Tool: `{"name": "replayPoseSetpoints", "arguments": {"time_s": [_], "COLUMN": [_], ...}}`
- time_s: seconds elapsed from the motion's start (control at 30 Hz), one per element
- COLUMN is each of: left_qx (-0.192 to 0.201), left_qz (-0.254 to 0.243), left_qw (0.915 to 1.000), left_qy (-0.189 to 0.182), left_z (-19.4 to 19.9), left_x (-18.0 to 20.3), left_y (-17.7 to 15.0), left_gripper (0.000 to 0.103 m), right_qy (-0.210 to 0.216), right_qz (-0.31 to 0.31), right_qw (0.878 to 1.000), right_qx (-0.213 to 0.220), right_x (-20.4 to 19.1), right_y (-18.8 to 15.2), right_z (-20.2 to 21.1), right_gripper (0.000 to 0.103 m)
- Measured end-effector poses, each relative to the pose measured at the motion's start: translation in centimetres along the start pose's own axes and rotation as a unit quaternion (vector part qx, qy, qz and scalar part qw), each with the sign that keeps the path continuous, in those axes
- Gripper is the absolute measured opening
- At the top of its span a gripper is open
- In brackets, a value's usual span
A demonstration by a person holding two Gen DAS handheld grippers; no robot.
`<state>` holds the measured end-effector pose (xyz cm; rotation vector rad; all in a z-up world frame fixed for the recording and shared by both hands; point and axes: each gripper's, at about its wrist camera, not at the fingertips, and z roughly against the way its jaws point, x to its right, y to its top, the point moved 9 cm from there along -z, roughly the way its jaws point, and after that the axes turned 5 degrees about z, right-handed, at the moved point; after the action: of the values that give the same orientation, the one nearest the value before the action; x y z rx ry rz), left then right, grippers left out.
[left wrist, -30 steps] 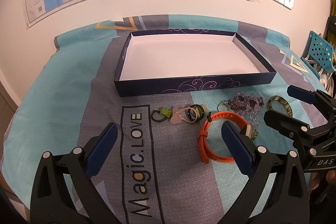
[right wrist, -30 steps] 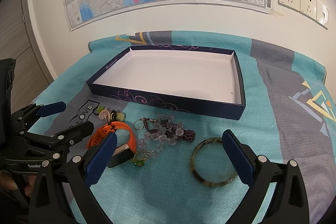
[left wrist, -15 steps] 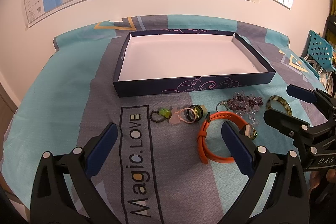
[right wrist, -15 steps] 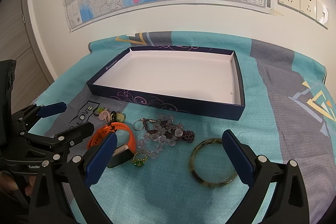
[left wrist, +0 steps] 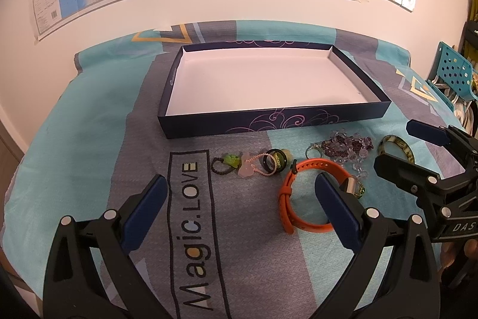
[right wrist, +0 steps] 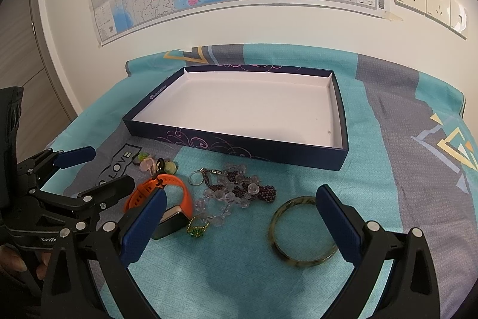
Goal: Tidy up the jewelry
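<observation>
Navy box [left wrist: 269, 123] holds nothing; jewelry [right wrist: 236, 190] lies beside it.

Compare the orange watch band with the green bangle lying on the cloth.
The orange watch band is a bright strap with a buckle and a dark watch body; the green bangle is a plain, mottled, closed ring. The band stands on edge; the bangle lies flat. Both rest on the cloth outside the box.

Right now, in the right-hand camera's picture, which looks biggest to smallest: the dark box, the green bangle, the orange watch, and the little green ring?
1. Dark box, by far.
2. Green bangle and orange watch: alike, and the watch is partly hidden, so unranked.
3. Green ring, smallest.
</observation>
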<state>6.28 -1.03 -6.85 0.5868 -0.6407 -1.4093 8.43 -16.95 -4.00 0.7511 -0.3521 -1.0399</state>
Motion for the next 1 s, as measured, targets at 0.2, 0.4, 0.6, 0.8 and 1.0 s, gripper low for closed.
{"name": "replayPoseSetpoints", "arguments": {"time_s": [0.2, 0.4, 0.6, 0.8, 1.0], "left_qx": [0.000, 0.000, -0.002, -0.008, -0.020], "left_qz": [0.000, 0.000, -0.002, -0.015, -0.024], "left_qw": [1.0000, 1.0000, 1.0000, 0.9998, 0.9988], "left_qy": [0.000, 0.000, -0.002, -0.014, -0.038], "left_z": [0.0, 0.0, 0.0, 0.0, -0.2], "left_x": [0.1, 0.0, 0.4, 1.2, 1.8], "left_y": [0.0, 0.0, -0.3, -1.0, -1.5], "left_gripper": [0.097, 0.097, 0.097, 0.097, 0.093], "right_qy": [0.001, 0.002, 0.001, -0.002, -0.024], "right_qz": [-0.001, -0.002, -0.004, -0.013, -0.029], "right_qw": [1.000, 1.000, 1.000, 1.000, 0.999], "right_qx": [0.001, 0.001, 0.002, -0.004, -0.024], "right_x": [0.0, 0.1, 0.2, 1.3, 4.4], "right_y": [-0.1, -0.1, -0.3, -0.7, -2.0], "right_z": [0.0, -0.1, -0.1, 0.1, 0.1], "right_gripper": [0.097, 0.097, 0.097, 0.097, 0.097]}}
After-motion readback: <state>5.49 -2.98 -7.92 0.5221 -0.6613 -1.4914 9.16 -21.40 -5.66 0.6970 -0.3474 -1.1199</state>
